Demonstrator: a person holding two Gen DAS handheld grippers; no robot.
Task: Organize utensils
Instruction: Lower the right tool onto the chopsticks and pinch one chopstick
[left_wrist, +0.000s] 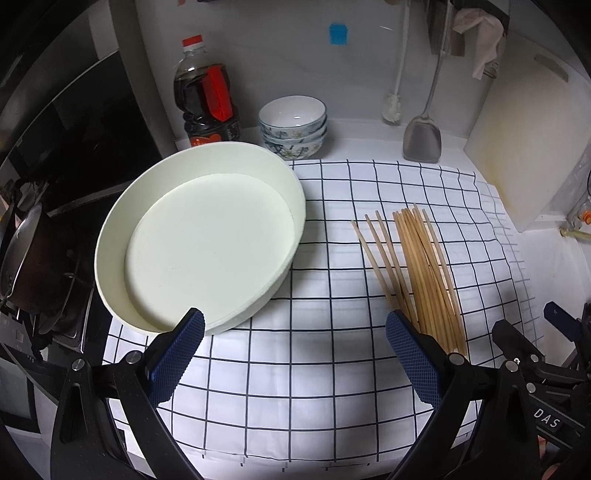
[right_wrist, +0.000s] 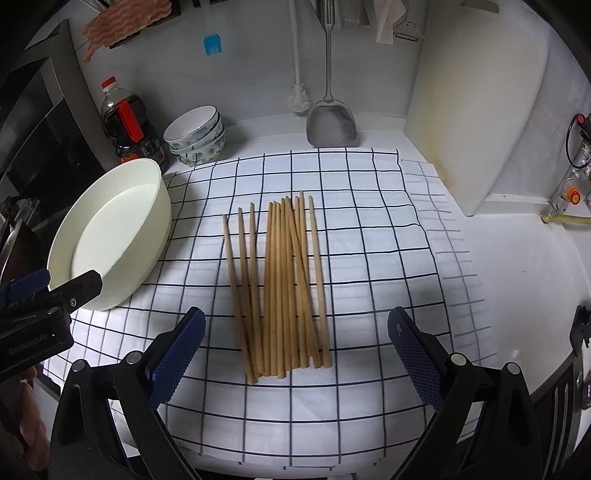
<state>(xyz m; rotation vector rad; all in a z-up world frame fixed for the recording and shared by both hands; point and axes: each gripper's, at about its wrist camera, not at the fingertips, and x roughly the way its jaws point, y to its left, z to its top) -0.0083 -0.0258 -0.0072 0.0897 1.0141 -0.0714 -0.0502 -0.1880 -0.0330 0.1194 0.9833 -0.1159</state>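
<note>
Both hand-held grippers spread wide, nothing between the pads: left hand-held gripper (left_wrist: 295, 354) hangs over the checked cloth (left_wrist: 295, 369) between the white round tray (left_wrist: 207, 236) and the chopsticks (left_wrist: 417, 266); right hand-held gripper (right_wrist: 295, 354) hangs straight over the near ends of the chopsticks (right_wrist: 284, 288). Chopsticks lie loose on the cloth (right_wrist: 369, 229), roughly parallel, far ends toward the wall, three of them slightly apart on the left of the bundle; well apart from the tray (right_wrist: 110, 236), which sits empty at the cloth's left edge. Left wrist view has the whole tray interior plus the stove side — a dark pan (left_wrist: 26, 258) at the far left — but its right finger (left_wrist: 413, 362) covers the near ends of the sticks. Right wrist view shows the full stick bundle unobstructed, plus the left hand-held gripper's body (right_wrist: 40, 306) in front of the tray's near rim, and a gas valve with orange knob (right_wrist: 572, 192) on the right. Back of the surface (right_wrist: 517, 295): dark sauce bottle with red cap (right_wrist: 125, 122), stacked patterned bowls (right_wrist: 195, 136), metal spatula (right_wrist: 330, 122) and white brush (right_wrist: 299, 98) hanging at the wall, blue silicone brush (right_wrist: 212, 43) higher up, pale cutting board (right_wrist: 476, 103) leaning at right. Nothing stands between the sticks and the tray — only bare cloth.
</note>
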